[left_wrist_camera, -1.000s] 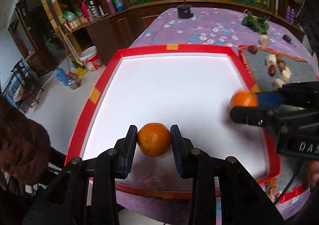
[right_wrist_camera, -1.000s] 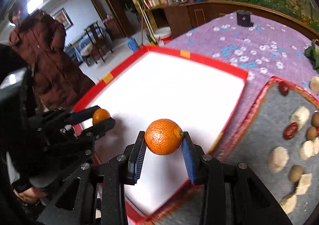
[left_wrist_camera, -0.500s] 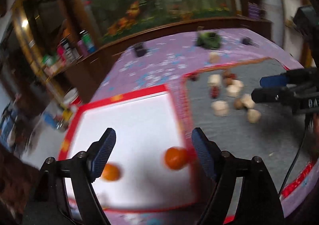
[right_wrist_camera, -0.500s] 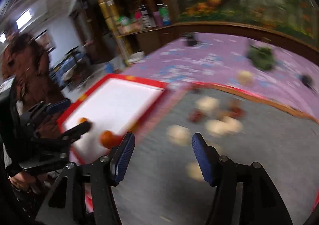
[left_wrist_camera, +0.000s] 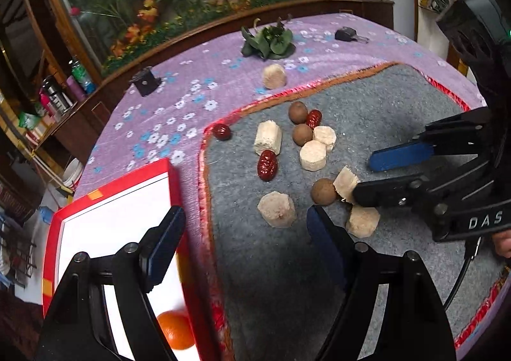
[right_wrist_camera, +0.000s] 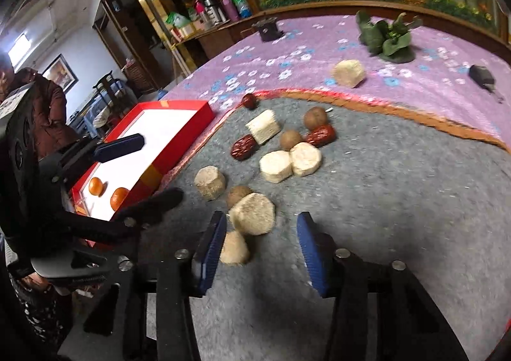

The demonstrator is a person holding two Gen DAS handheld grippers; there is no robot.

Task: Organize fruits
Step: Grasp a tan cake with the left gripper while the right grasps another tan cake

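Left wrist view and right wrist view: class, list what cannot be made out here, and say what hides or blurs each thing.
- Left wrist view: the orange in the red tray is blurred and partly behind a left gripper finger.
- Left wrist view: the second orange is out of sight.
- Right wrist view: the lowest pale chunk is partly hidden by a right gripper finger.
- Right wrist view: the small dark object is too blurred to identify.

The only readable lettering is "DAS" in pale capitals on the black body of the right gripper (left_wrist_camera: 367, 177), seen in the left wrist view and cut off at the picture's edge; nothing else is legible.
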